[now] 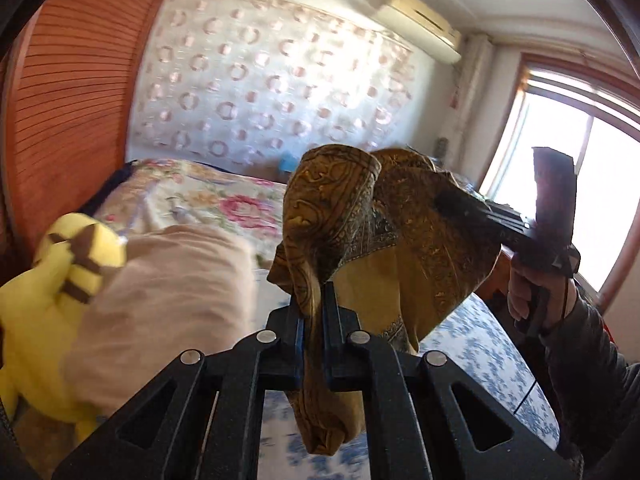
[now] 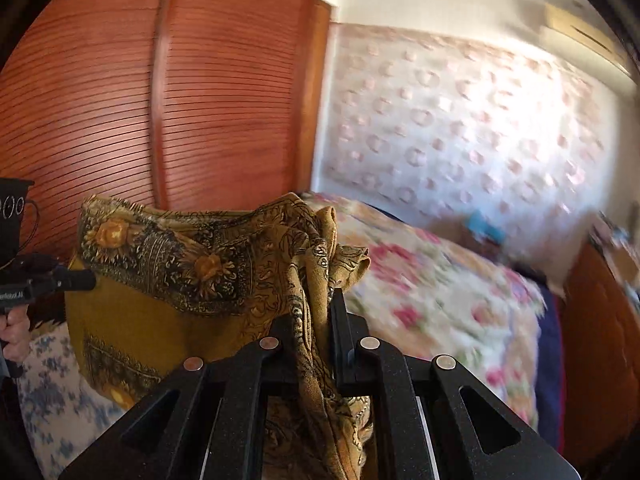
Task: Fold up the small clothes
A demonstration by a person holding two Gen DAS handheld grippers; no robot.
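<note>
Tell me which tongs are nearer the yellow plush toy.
Left. The left tongs, shut on the mustard scarf, have the yellow plush toy close on their left; the right tongs grip the scarf's other end, farther away on the opposite side.

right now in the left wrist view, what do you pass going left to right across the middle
yellow plush toy with brown stripes → beige pillow → mustard paisley scarf pinched in the left gripper → right gripper → person's hand
</note>
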